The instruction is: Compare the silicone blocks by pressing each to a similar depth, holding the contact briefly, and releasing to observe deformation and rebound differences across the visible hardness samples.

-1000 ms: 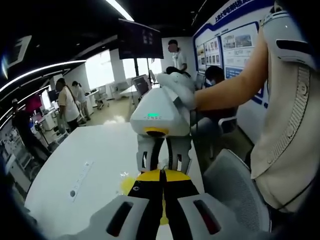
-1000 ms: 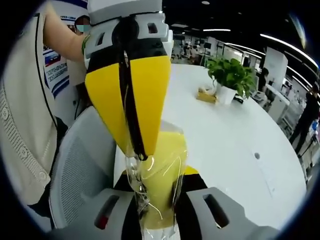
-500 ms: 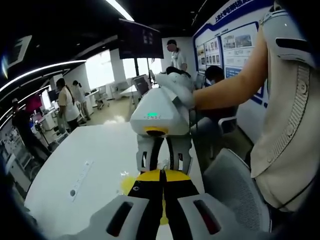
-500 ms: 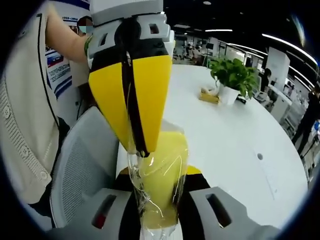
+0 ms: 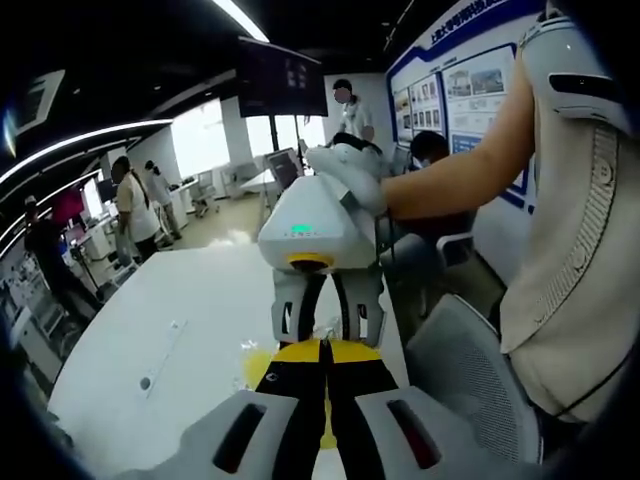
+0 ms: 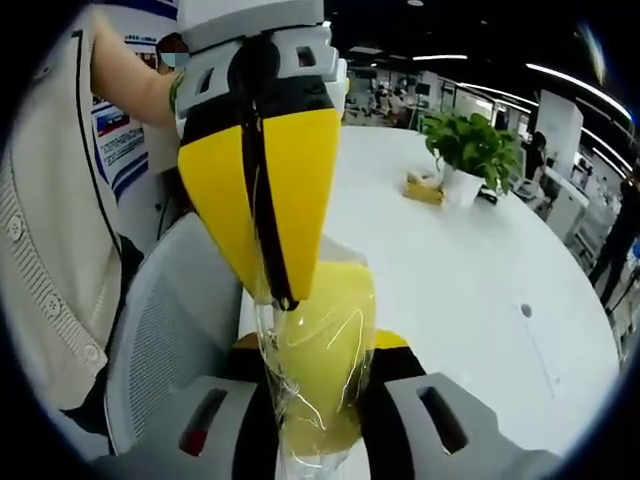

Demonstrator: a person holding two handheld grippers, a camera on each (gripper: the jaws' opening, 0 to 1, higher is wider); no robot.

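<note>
1. One white table point(image 6: 470, 260) spreads under my grippers, with a grey mesh chair point(image 6: 165, 350) just beside its edge.
2. My left gripper point(image 6: 285, 300) — jaws closed — pinches the clear wrap at the block's top.
3. My right gripper point(image 6: 318, 400) clamps the yellow silicone block point(image 6: 325, 350), wrapped, above the table edge.
</note>
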